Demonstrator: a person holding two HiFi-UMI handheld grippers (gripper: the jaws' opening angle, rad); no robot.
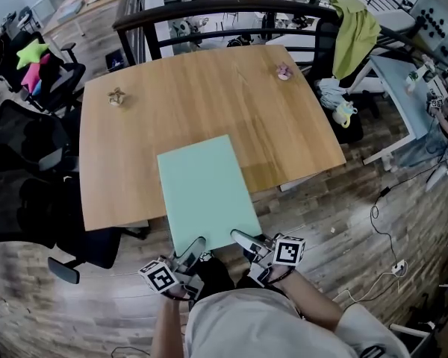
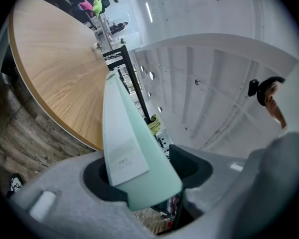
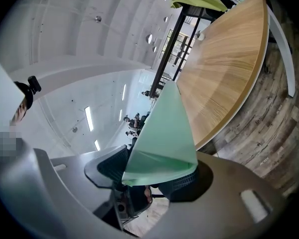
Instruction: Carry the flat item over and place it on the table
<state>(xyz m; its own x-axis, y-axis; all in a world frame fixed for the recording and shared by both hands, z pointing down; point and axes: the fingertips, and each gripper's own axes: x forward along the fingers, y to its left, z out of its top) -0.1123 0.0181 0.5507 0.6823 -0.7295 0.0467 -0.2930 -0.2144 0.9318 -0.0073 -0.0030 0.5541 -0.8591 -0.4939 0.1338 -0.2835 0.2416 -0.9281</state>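
My left tongs (image 1: 192,249) and right tongs (image 1: 247,242) each clamp the near edge of the sheet (image 1: 205,189); it stretches lengthwise straight ahead, over the table (image 1: 209,88).

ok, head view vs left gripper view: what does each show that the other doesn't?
Head view only: the right gripper clamped on a near corner of the mint-green sheet, and the sheet's full rectangle reaching over the near edge of the wooden table.

Left gripper view only: a pale label panel with small print, too small to read, on one face of the sheet, and the white ceiling above.

Both: the sheet, the table, and the left gripper shut on the sheet's other near corner.
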